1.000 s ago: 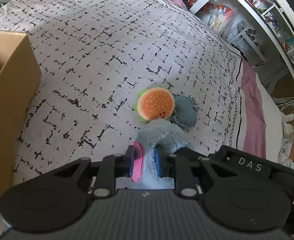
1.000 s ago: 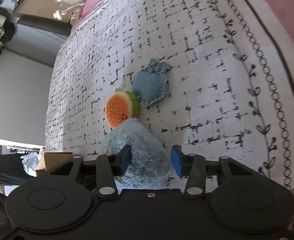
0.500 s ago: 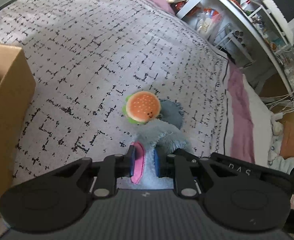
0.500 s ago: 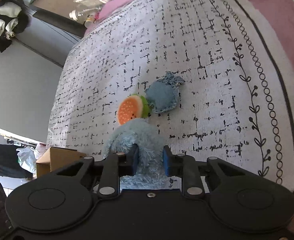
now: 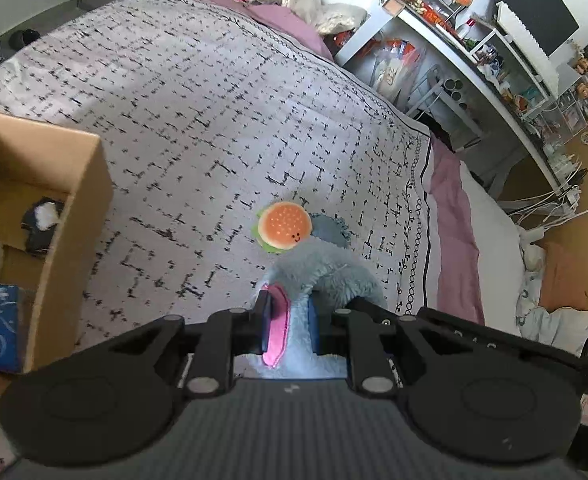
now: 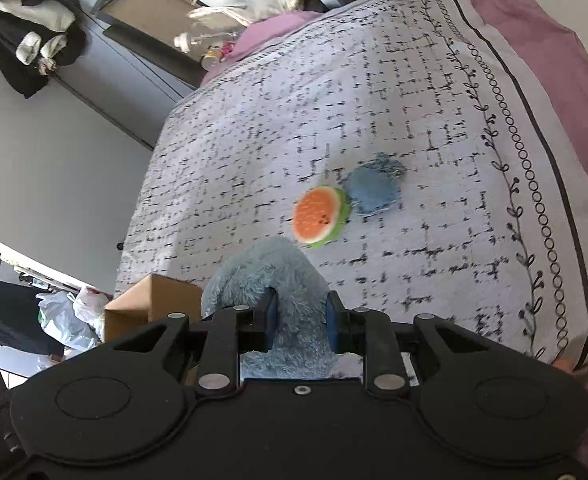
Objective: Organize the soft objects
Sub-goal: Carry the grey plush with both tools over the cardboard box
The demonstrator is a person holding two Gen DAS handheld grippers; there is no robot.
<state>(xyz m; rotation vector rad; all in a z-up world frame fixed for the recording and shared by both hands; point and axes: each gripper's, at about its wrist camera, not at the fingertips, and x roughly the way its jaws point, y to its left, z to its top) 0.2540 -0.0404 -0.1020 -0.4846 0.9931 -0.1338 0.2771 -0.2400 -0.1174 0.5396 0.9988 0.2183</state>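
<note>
Both claws (image 5: 289, 326) (image 6: 300, 320) clamp blue plush (image 6: 277, 276); burger toy (image 5: 282, 226) just beyond

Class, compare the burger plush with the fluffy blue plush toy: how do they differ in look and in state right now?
The burger plush is orange with a green rim and a smiling face; the fluffy blue plush toy is pale, shaggy blue with a pink part. The burger plush lies free on the bedspread; the blue toy is clamped by both the left gripper and the right gripper. The burger looks smaller. Both are soft toys.
</note>
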